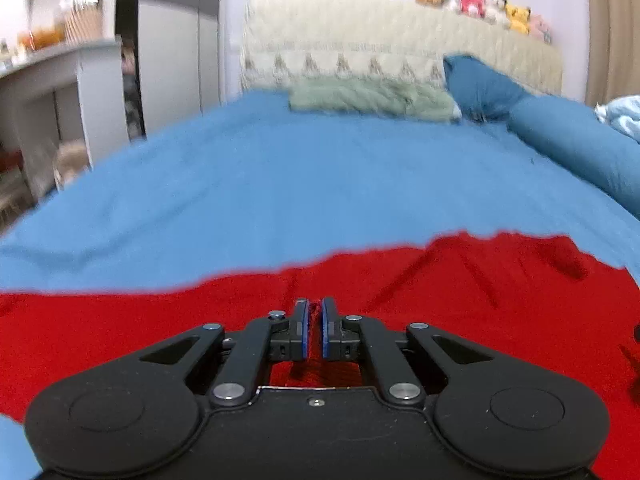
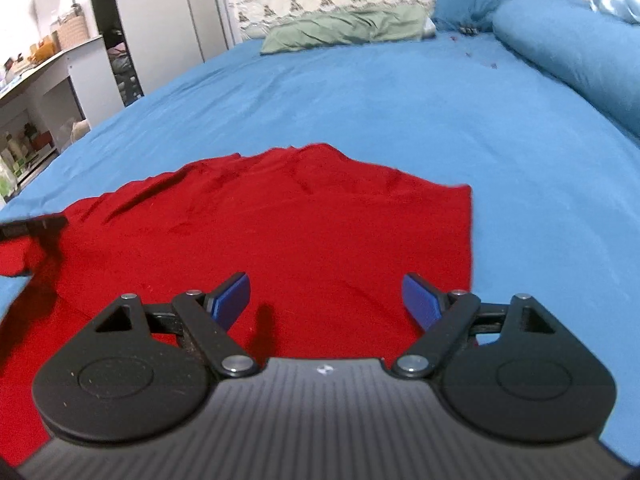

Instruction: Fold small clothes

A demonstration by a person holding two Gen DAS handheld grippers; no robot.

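Observation:
A red garment [image 1: 400, 288] lies spread on the blue bed sheet [image 1: 280, 168]. My left gripper [image 1: 315, 312] is shut, with a pinch of the red cloth between its blue pads. In the right wrist view the same garment [image 2: 304, 216] lies flat with creases, its right edge straight. My right gripper [image 2: 326, 292] is open just above the near part of the garment, with nothing between its fingers. Part of the left gripper [image 2: 36, 226] shows at the left edge of that view, over the garment's left side.
A green pillow [image 1: 372, 96] and a dark blue pillow [image 1: 476, 84] lie at the head of the bed. A rolled blue duvet [image 2: 568, 52] runs along the right side. Shelves [image 2: 40, 92] and a wardrobe [image 1: 176, 48] stand to the left. Plush toys [image 1: 480, 4] sit on the headboard.

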